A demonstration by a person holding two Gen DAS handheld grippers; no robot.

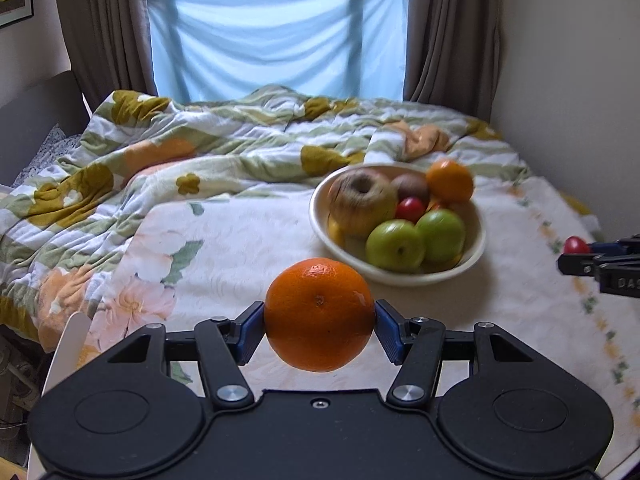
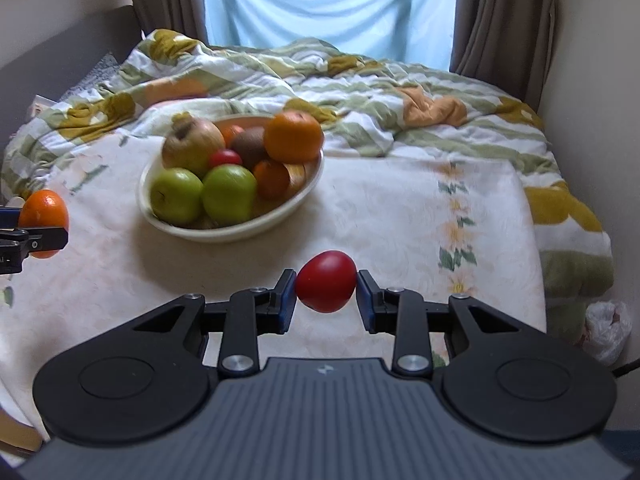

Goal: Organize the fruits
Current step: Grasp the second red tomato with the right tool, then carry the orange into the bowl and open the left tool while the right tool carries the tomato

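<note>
Orange mandarin (image 1: 319, 314); red tomato (image 2: 326, 281); two green apples (image 1: 395, 245) in a cream bowl (image 1: 476, 258); floral white bedsheet (image 1: 240, 240); green-striped, mustard-flowered quilt (image 1: 240, 136); brown curtains (image 1: 452, 32); pale blue window cloth (image 1: 276, 40); blue-padded black tools (image 1: 319, 332)

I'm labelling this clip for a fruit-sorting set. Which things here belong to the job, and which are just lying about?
Part of the job:
- round orange tangerine, clamped in the left gripper
- small red plum-like fruit, clamped in the right gripper
- cream shallow bowl already filled with fruit

Just lying about:
- rumpled floral quilt
- brown curtains
- pale blue window cloth
</note>
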